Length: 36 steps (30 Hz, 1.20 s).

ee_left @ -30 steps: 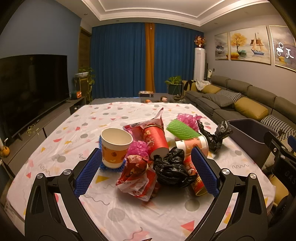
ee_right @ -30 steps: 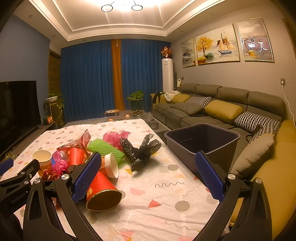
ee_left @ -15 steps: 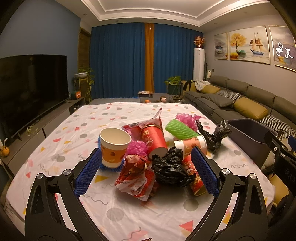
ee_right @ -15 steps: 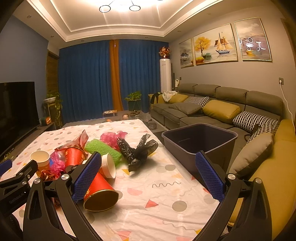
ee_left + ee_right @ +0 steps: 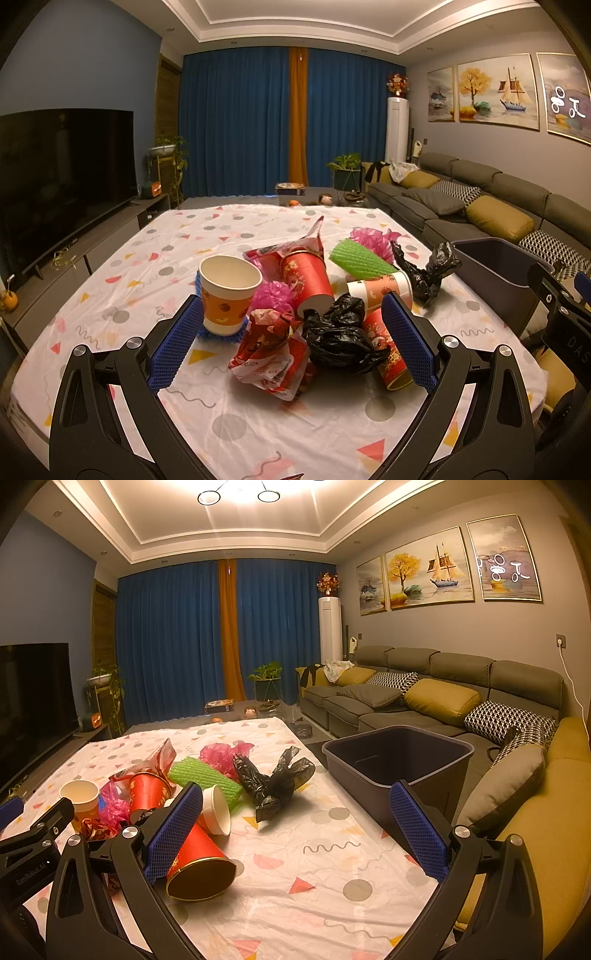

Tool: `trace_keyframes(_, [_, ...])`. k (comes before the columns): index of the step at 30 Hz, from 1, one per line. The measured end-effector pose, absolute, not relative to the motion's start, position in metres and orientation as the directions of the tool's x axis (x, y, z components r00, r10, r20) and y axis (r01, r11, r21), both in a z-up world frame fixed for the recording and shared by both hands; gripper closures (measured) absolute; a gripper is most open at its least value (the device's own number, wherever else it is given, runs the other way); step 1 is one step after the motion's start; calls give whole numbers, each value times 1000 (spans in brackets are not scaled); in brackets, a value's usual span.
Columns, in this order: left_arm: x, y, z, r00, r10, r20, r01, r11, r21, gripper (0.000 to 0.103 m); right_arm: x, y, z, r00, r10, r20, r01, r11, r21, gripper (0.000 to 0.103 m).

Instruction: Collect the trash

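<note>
2 views show the same heap of trash from either side. In the left wrist view, the left gripper (image 5: 291, 343) hangs with its jaws spread wide and holding nothing, and the crumpled red wrapper (image 5: 271, 352) and the black bag (image 5: 340, 338) lie straight ahead between the blue pads, close to them; this gripper looks the nearer of the 2 to the heap, so a short push forward and down would likely put the wrapper between the jaws. An upright paper cup (image 5: 229, 291) stands just beside the left pad, and a red cup (image 5: 308, 278) lies tipped behind the wrapper with its long axis running away from the camera. In the right wrist view, the right gripper (image 5: 295, 830) is also spread and empty, and the heap sits to its left: a fallen red cup (image 5: 199, 866) lies partly behind the left pad, its open mouth toward the camera and its long axis pointing away and to the left. A second black bag (image 5: 275, 781) lies ahead, and the dark bin (image 5: 397, 760) stands off the table's right edge, seemingly empty. All rests on a white patterned tablecloth (image 5: 314, 878) in a living room with a grey sofa (image 5: 443, 698) and blue curtains (image 5: 177, 642).
</note>
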<state>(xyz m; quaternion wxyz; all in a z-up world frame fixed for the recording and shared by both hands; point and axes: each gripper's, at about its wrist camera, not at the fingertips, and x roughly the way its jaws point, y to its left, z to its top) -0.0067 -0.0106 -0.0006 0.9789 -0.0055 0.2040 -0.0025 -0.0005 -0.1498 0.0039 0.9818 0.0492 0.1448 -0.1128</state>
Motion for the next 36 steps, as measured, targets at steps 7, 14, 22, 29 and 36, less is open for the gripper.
trace_keyframes(7, [-7,-11,0,917,-9,-398,3,1000,-15,8,-1,-150,4,932,-208,-296,236,970,64,5])
trace_keyframes(14, [-7,-11,1,918,-9,-397,2,1000,-18,8,0,-151,5,934,-208,-292,236,970,64,5])
trace_keyframes(22, [-7,-11,1,918,-9,-397,2,1000,-17,8,0,-151,5,934,-208,-291,236,970,64,5])
trace_keyframes(29, [-7,-11,3,918,-12,-397,5,1000,-19,8,1,-151,5,934,-207,-290,235,970,64,5])
trace_keyframes(36, [-6,-12,3,919,-13,-394,5,1000,-22,8,1,-152,5,935,-207,-288,235,970,66,5])
